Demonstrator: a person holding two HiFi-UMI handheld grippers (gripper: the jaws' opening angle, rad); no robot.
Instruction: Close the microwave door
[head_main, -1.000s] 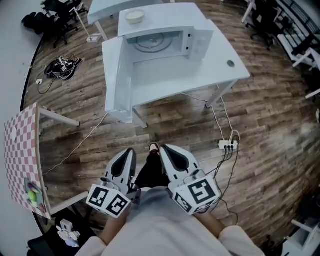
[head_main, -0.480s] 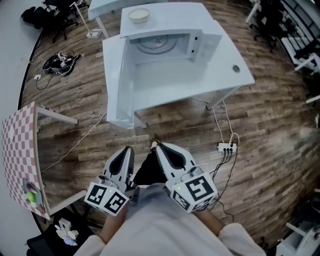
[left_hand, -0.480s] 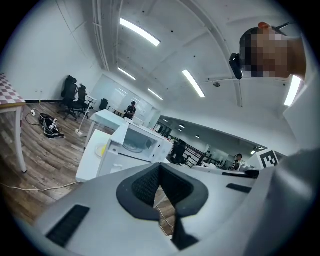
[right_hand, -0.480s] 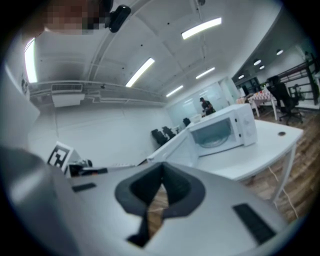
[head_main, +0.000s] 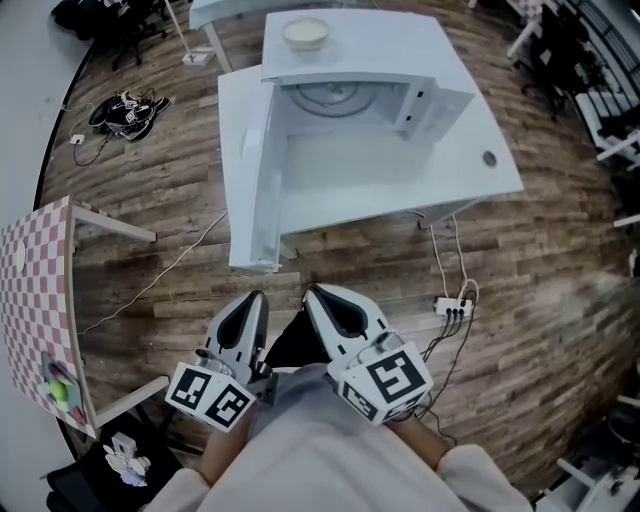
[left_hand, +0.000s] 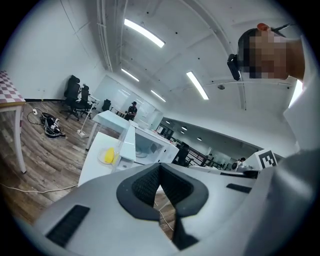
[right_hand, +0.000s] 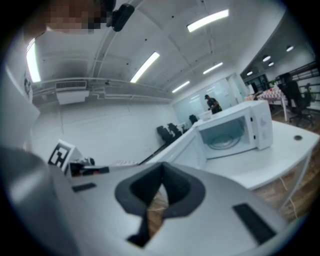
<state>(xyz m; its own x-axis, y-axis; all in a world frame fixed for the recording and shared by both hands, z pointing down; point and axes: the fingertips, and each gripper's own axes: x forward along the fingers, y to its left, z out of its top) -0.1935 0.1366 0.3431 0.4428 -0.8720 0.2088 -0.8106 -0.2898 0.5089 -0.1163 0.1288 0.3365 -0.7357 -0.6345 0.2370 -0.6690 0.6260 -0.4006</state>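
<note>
Microwave (head_main: 350, 100) sits at my 12 o'clock on the white counter (head_main: 480, 150), with its cavity open toward me and a round plate (head_main: 325, 95) showing inside. Its door (head_main: 252, 175) is swung wide open on the left side, hinged at the far end, with its free edge pointing back toward 6 o'clock. A pale bowl (head_main: 305, 33) rests on top of the microwave near its far left corner. I hold both claws low and close to my body over the wooden floor (head_main: 540, 300), well apart from the counter and side by side. The left claw (head_main: 250, 300) is clenched; its own view shows the dark pads meeting at the tips with nothing between them. The right claw (head_main: 318, 295) is clenched and empty too, and its view looks across at the open microwave. A power strip (head_main: 452, 305) with cables lies on the floor at 3 o'clock from the right claw. A red-checked counter (head_main: 35, 290) stands at 9 o'clock, and a pair of shoes (head_main: 125, 108) lies on the floor at 10 o'clock.
</note>
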